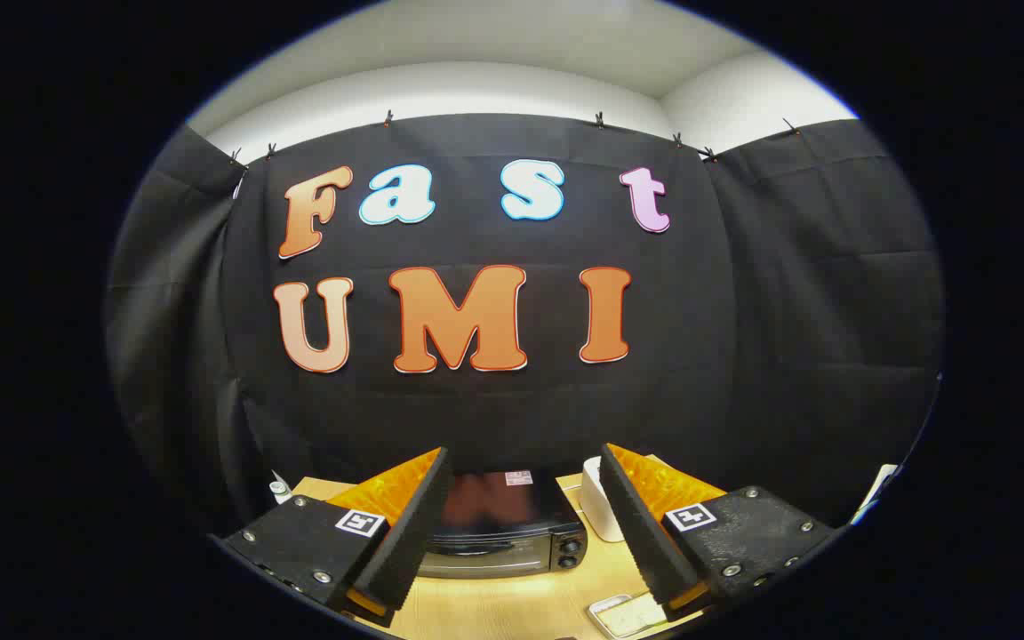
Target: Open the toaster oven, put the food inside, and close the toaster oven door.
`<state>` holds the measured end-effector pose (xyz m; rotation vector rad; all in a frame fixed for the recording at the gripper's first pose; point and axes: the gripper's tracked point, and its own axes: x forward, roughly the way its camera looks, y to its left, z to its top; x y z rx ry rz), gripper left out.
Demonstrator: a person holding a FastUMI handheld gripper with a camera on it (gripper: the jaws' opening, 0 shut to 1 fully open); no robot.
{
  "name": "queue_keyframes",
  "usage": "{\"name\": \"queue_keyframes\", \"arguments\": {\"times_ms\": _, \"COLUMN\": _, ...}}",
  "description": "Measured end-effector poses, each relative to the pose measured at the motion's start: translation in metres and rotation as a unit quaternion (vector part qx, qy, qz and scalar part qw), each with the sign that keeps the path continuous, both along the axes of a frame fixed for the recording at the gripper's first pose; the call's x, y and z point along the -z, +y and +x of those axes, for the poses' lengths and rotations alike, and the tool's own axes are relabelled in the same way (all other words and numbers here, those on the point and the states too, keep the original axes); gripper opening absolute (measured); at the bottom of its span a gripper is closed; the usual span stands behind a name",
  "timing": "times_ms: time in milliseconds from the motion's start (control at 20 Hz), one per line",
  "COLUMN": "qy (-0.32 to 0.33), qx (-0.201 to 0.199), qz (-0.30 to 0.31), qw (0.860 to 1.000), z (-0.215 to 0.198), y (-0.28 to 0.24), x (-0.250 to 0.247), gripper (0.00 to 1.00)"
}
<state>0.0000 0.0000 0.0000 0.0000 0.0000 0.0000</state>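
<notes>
Toaster oven (503, 529), black with its door closed and two knobs at its right end, is sitting on the wooden table (512, 609) ahead of and below your gripper (525, 524), showing through the gap between the fingers. You are holding the gripper spread wide and gripping nothing. A white container (599, 511) is standing just right of the oven, and a small tray (628, 615) is lying near the right finger (645, 533).

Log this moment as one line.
stage: approach | claw: open, holding nothing | toaster oven: beyond the fingers, on the table, door closed | white container: beside the oven
</notes>
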Motion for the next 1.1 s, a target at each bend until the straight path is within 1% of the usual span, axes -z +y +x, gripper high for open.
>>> {"name": "queue_keyframes", "arguments": {"times_ms": 400, "qy": 0.006, "qx": -0.021, "qz": 0.000, "qw": 1.000, "z": -0.001, "y": 0.025, "x": -0.005, "gripper": 0.99}}
{"name": "queue_keyframes", "arguments": {"times_ms": 550, "qy": 0.005, "qx": -0.018, "qz": -0.008, "qw": 1.000, "z": -0.002, "y": 0.026, "x": -0.005, "gripper": 0.99}}
{"name": "queue_keyframes", "arguments": {"times_ms": 800, "qy": 0.010, "qx": -0.019, "qz": -0.003, "qw": 1.000, "z": -0.002, "y": 0.029, "x": -0.003, "gripper": 0.99}}
{"name": "queue_keyframes", "arguments": {"times_ms": 1100, "qy": -0.009, "qx": -0.015, "qz": 0.002, "qw": 1.000, "z": 0.003, "y": 0.035, "x": -0.006, "gripper": 0.99}}
